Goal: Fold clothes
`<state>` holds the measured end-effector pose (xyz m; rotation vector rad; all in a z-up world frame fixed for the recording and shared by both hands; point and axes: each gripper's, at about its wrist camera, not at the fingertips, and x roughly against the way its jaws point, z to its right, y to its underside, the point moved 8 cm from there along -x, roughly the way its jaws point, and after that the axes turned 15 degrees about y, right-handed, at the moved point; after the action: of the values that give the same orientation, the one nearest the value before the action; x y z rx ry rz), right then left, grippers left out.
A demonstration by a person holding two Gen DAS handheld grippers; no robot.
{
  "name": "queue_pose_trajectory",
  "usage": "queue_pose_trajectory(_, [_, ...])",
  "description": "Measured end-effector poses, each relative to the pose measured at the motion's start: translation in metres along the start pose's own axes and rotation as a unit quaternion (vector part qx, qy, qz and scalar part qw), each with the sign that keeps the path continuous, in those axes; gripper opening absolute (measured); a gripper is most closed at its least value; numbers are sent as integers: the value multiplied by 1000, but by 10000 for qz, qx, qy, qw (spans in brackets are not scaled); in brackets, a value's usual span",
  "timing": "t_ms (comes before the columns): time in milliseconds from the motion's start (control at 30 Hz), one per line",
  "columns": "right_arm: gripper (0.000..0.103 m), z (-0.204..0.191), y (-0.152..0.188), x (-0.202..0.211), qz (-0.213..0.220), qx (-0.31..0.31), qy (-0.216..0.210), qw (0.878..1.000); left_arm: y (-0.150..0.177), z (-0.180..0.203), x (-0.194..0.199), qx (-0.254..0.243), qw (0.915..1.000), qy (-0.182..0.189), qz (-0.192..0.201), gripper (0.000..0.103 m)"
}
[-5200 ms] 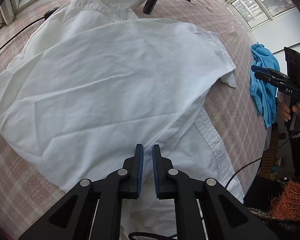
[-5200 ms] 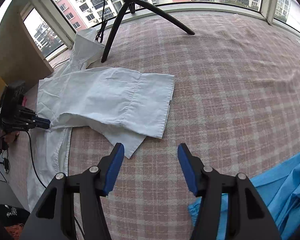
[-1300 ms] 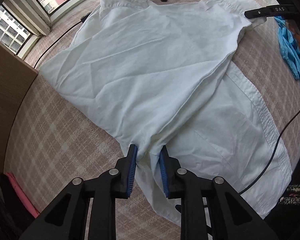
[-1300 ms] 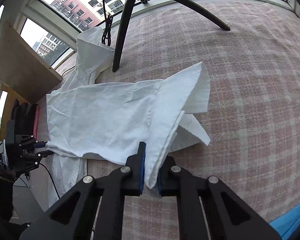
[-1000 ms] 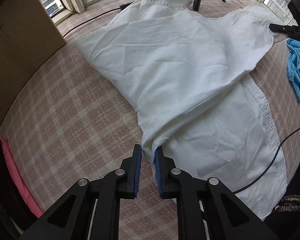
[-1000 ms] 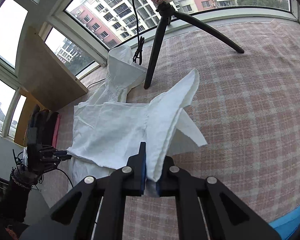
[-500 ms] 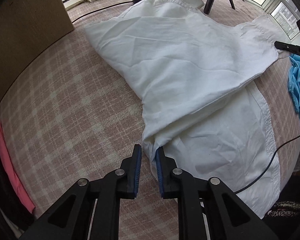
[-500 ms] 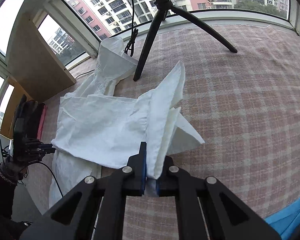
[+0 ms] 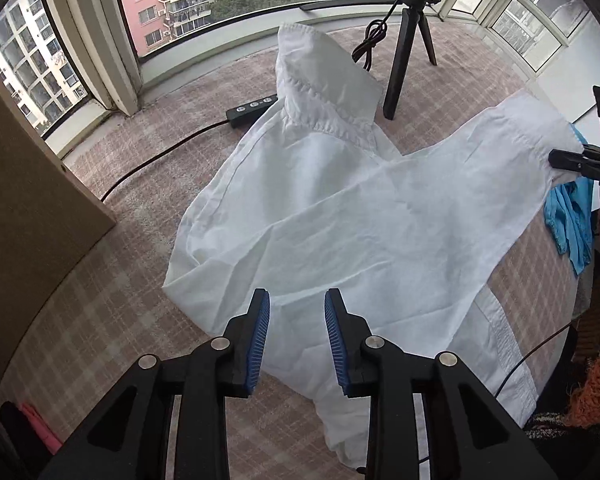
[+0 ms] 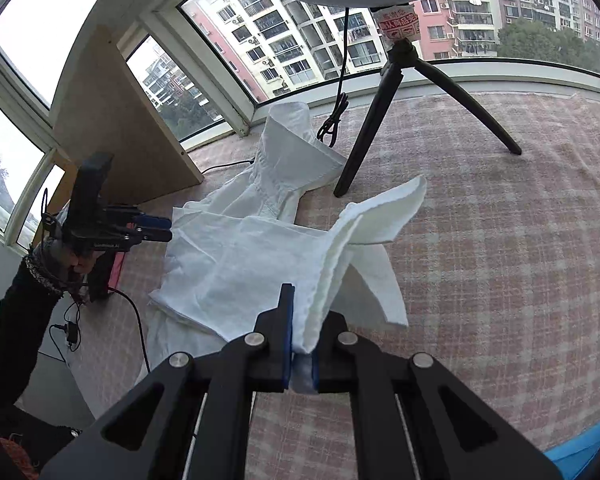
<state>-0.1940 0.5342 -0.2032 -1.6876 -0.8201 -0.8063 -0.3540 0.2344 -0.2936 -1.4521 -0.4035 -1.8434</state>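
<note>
Left wrist view: left gripper with jaws apart, above the near edge of the white shirt, gripping nothing. Right wrist view: right gripper jaws clamped on a lifted sleeve cuff. Beyond, collar beside tripod.

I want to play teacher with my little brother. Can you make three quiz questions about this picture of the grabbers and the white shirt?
1. True or false: the left gripper is pinching the white shirt.
2. What does the right gripper hold? A) the blue cloth B) a sleeve of the white shirt C) the tripod
3. Fill in: the shirt lies on a pink checked ____.

Key:
1. False. Its jaws are open above the shirt.
2. B. The sleeve is pinched between shut jaws and lifted.
3. Cloth, the table cover.
</note>
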Motion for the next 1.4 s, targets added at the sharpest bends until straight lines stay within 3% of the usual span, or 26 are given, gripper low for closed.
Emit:
queue_pose_trajectory(67, [7, -3, -1, 10, 127, 170, 107, 9997, 13, -40, -18, 284, 9965, -677, -402, 28])
queue_pose_trajectory(100, [7, 1, 1, 10, 128, 199, 239, 9994, 18, -54, -17, 536, 9958, -646, -369, 32])
queue_pose_trajectory(167, [7, 16, 10, -1, -36, 208, 523, 9984, 19, -61, -2, 909, 9955, -255, 13, 30])
queue_pose_trajectory(333, [7, 49, 43, -48, -808, 165, 876, 9927, 2, -35, 23, 511, 9978, 87, 417, 31])
queue_pose_trajectory(367, [11, 55, 48, -52, -939, 198, 1116, 9891, 0, -28, 25, 461, 9978, 174, 447, 31])
queue_pose_trajectory(500, [16, 66, 40, -27, -701, 307, 1810, 9805, 6, -6, 27, 389, 9966, 452, 566, 30])
queue_pose_trajectory(567, [16, 50, 20, -7, -358, 616, 1961, 9780, 16, 10, 25, 355, 9950, 641, 676, 30])
queue_pose_trajectory(733, [15, -59, -27, -61, -748, 1599, 734, 9816, 50, 47, -3, 468, 9878, 1338, 642, 30])
queue_pose_trajectory(767, [9, -81, -36, -71, -823, 1791, 485, 9792, 56, 52, -11, 412, 9888, 1315, 577, 30])
queue_pose_trajectory(800, [4, -102, -45, -81, -898, 1982, 235, 9758, 61, 55, -18, 347, 9904, 1238, 512, 30])
queue_pose_trajectory(967, [4, -205, -88, -130, -1277, 2879, -964, 9442, 64, 56, -27, 372, 9910, 1128, 617, 31])
queue_pose_trajectory(1067, [4, -232, -91, -181, -1745, 3151, -1089, 9265, 65, 60, -28, 181, 9929, 993, 634, 32])
queue_pose_trajectory(1167, [4, -247, -81, -215, -2252, 3520, -1139, 9014, 66, 63, -30, 13, 9931, 942, 692, 33])
queue_pose_trajectory(1300, [4, -253, -72, -234, -2587, 4008, -974, 8735, 67, 66, -30, -185, 9931, 873, 760, 35])
queue_pose_trajectory(1400, [4, -251, -75, -243, -2632, 4258, -795, 8620, 67, 67, -31, -267, 9929, 866, 765, 36])
